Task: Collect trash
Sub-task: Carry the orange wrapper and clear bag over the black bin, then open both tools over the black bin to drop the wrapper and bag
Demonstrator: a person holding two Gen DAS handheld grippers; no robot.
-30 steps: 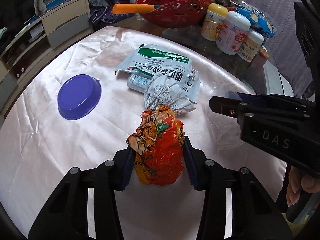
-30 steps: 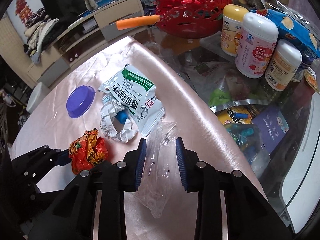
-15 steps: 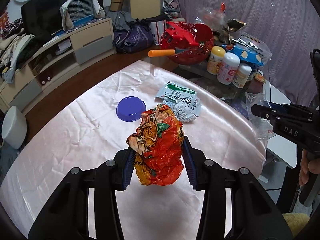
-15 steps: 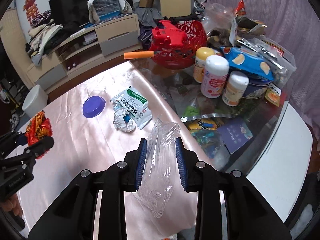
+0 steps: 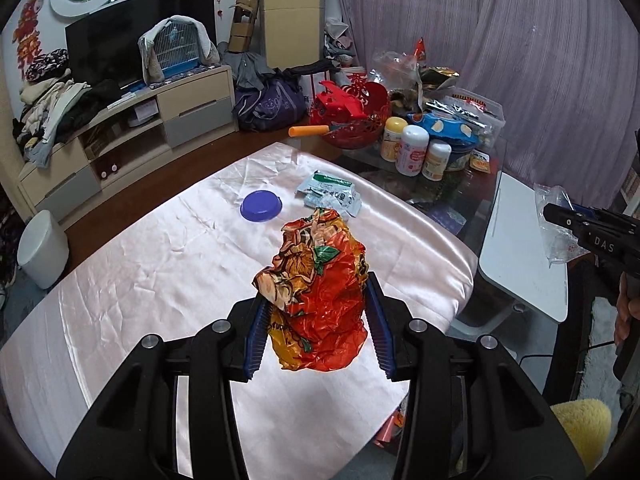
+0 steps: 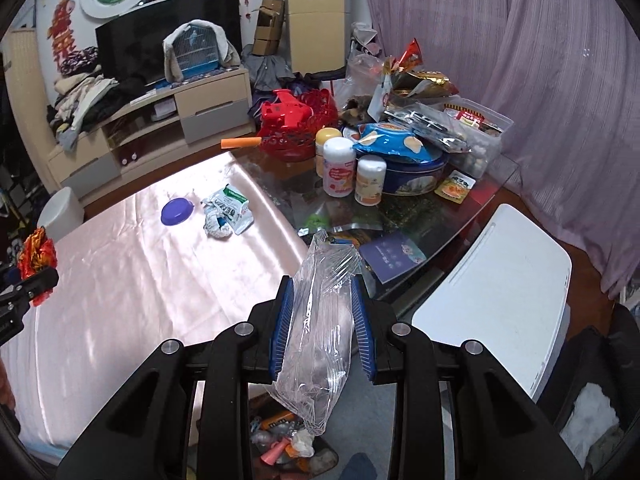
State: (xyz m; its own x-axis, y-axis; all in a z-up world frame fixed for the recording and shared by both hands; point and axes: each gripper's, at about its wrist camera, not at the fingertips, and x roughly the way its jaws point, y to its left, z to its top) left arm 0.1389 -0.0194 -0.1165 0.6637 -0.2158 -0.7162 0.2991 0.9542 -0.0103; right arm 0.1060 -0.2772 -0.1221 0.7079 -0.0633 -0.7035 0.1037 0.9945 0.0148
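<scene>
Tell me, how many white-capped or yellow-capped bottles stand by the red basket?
3: a yellow-capped bottle nearest the red basket, a pink-labelled white bottle beside it, and a shorter white-capped bottle against the blue tin. Others may be hidden.

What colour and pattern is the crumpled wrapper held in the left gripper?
Red-orange with a flower and green-leaf print; the crumpled wrapper shows best in the left wrist view.

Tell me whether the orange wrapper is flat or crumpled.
Crumpled: the orange wrapper is a wrinkled wad between the left gripper fingers, off the table.
</scene>
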